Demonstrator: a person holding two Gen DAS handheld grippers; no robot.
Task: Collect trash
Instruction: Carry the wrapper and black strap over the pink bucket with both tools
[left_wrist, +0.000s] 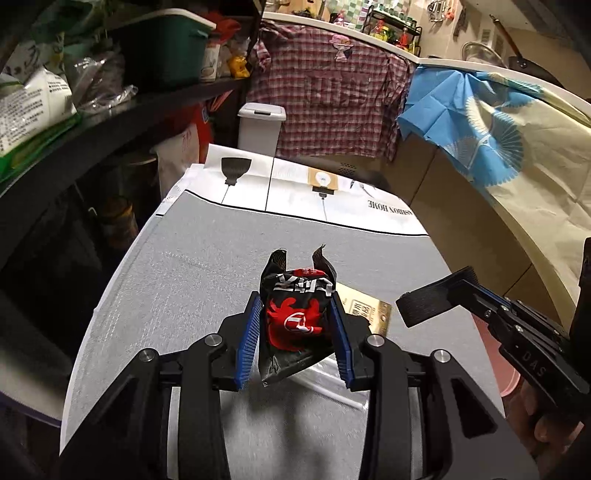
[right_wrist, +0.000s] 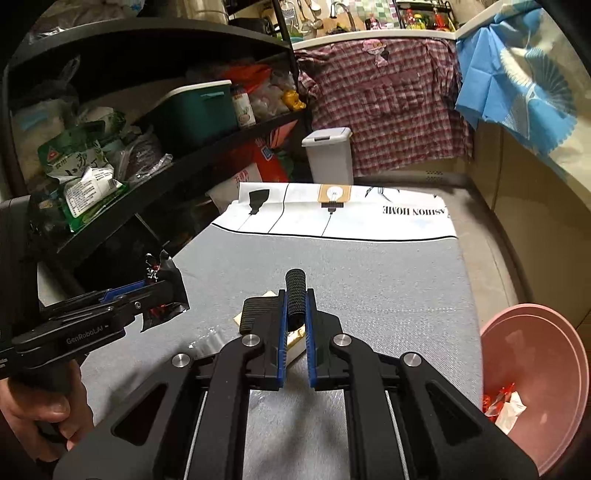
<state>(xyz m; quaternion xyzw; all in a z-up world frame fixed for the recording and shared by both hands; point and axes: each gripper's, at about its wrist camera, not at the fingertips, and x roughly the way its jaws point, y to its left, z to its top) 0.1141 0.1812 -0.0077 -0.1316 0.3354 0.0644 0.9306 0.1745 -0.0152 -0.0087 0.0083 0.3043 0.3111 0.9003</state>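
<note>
Left tool clamped tight on a black-and-red snack wrapper, blue pads pressed to both sides, torn top flaps sticking up, crumpled foil hanging below. Held just above the grey desk. Seen from the right wrist view too, off to the left, wrapper poking out past the fingers.

Right tool squeezed onto a black ribbed roll, standing upright between the pads and poking out beyond the tips. Just behind and under it, a flat gold-and-cream packet lying on the desk, partly hidden.

Pink bin off the desk's right edge, low down, with red and white scraps already in the bottom. White lidded bin standing beyond the far end of the desk, by the checked cloth.
</note>
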